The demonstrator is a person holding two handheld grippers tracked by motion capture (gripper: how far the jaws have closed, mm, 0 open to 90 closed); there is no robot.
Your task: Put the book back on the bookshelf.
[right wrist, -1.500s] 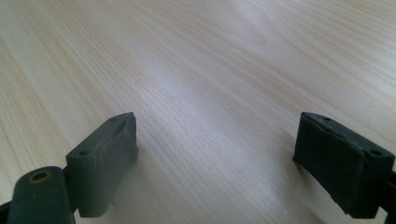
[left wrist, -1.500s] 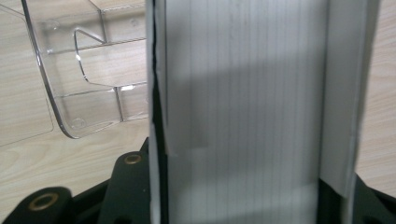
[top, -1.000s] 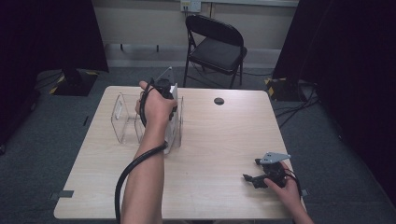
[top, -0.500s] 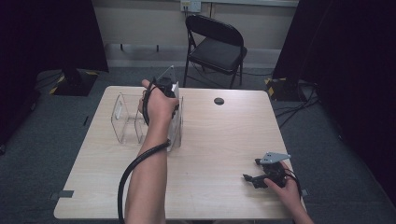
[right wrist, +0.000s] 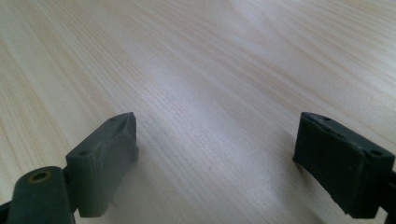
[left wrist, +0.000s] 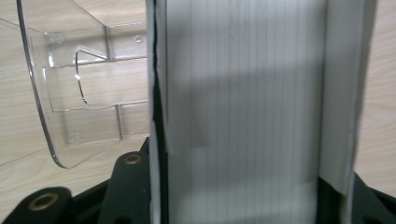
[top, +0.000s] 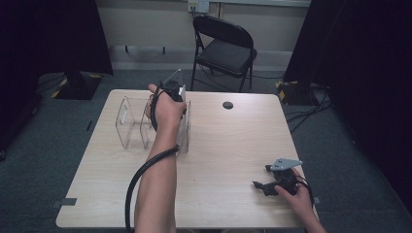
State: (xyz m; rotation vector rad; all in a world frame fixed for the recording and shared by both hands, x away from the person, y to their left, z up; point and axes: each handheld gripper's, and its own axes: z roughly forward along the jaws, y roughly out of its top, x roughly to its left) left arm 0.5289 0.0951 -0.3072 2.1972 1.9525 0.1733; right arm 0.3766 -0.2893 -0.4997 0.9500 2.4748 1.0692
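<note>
Looking down from the high view, I find the left hand-held gripper (top: pixel 171 92) at the far left part of the counter (top: pixel 228 145), over a clear acrylic holder (top: pixel 130 124) with upright dividers. My left hand (top: pixel 167 110) covers most of the tool, so its jaws are hidden from above. In the left gripper view they stand clamped on a white block of stacked sheets (left wrist: pixel 243 107), held edge-on; its top and bottom are cut off by the frame, and I cannot tell what is printed on it. A curved clear wall of the holder (left wrist: pixel 70 93) lies just beside it. The right hand-held gripper (top: pixel 272 183) rests near the counter's near right corner, well apart, jaws spread wide (right wrist: pixel 219 154) on nothing, bare wood between them.
</note>
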